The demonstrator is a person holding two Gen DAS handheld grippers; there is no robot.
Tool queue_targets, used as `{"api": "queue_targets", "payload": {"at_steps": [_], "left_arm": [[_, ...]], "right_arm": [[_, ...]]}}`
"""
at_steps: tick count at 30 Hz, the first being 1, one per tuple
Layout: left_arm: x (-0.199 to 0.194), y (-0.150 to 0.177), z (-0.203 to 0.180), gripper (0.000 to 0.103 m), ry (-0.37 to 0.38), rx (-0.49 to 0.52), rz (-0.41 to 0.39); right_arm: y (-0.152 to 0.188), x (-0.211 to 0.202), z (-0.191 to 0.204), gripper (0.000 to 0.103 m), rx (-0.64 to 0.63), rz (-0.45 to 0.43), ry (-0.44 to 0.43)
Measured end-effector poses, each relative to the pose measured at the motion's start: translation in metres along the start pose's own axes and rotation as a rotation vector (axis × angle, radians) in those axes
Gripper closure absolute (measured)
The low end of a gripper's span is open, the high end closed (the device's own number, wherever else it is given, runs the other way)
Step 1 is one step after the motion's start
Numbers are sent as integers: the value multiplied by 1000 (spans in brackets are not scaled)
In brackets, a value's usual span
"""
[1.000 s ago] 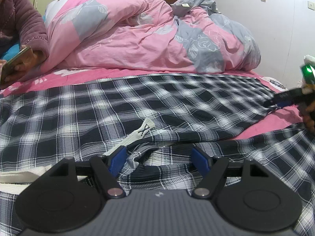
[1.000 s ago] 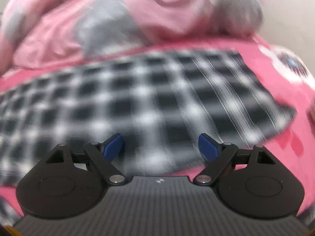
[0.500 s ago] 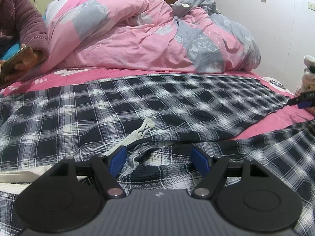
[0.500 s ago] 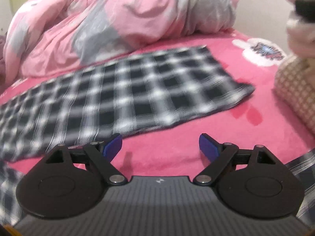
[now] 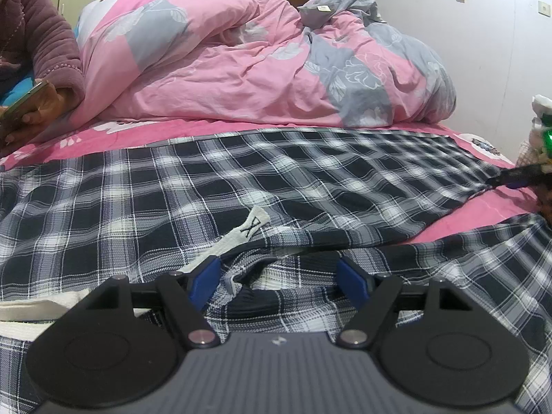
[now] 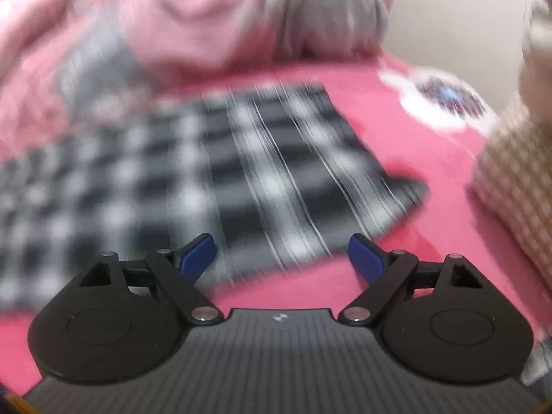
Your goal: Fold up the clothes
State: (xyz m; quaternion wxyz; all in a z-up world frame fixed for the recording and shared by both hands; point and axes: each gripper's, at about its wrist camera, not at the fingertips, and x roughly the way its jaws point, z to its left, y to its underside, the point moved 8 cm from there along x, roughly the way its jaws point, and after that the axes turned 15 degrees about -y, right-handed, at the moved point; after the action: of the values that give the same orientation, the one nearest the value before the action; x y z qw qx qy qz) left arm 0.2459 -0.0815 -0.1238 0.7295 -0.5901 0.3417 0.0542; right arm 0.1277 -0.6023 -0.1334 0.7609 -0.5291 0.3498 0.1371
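A: Where are the black-and-white plaid cotton trousers (image 5: 241, 186)?

B: Spread across the pink bed sheet (image 6: 424, 158), one leg running far right, the white waistband drawstring (image 5: 238, 238) near the left tongs (image 5: 279, 276).

A: And the tongs?

B: Both spread, pinching nothing. The left tongs hover over the bunched waist; the right tongs (image 6: 281, 253) sit just over the leg's near edge, blurred.

A: How to do it well?

B: Pinch waist and hem edge together, lift evenly, lay leg on leg.

A: Count?

B: One pair of trousers, one pink-and-grey quilt (image 5: 262, 65), two tongs.
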Motion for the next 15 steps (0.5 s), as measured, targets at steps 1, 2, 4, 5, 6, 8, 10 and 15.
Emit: {"api": "queue_targets", "payload": {"at_steps": [1, 2, 4, 5, 6, 8, 10, 15], "left_arm": [[0, 0, 0, 27, 0, 0, 0], [0, 0, 0, 27, 1, 0, 0], [0, 0, 0, 27, 1, -1, -1], [0, 0, 0, 27, 2, -1, 0], [0, 0, 0, 27, 2, -1, 0], [0, 0, 0, 27, 2, -1, -1], [0, 0, 0, 26, 2, -2, -1], [-1, 1, 0, 25, 4, -1, -1]], "right_arm": [[4, -7, -3, 17, -7, -29, -19], [6, -14, -8, 17, 17, -33, -26], [9, -29, -17, 17, 64, -42, -39], [11, -36, -22, 17, 88, -48, -45], [5, -40, -24, 17, 106, -77, -53], [-9, -49, -30, 17, 141, -137, -67], [-29, -45, -31, 18, 143, -185, -72], [-66, 5, -36, 21, 129, -189, -37]]}}
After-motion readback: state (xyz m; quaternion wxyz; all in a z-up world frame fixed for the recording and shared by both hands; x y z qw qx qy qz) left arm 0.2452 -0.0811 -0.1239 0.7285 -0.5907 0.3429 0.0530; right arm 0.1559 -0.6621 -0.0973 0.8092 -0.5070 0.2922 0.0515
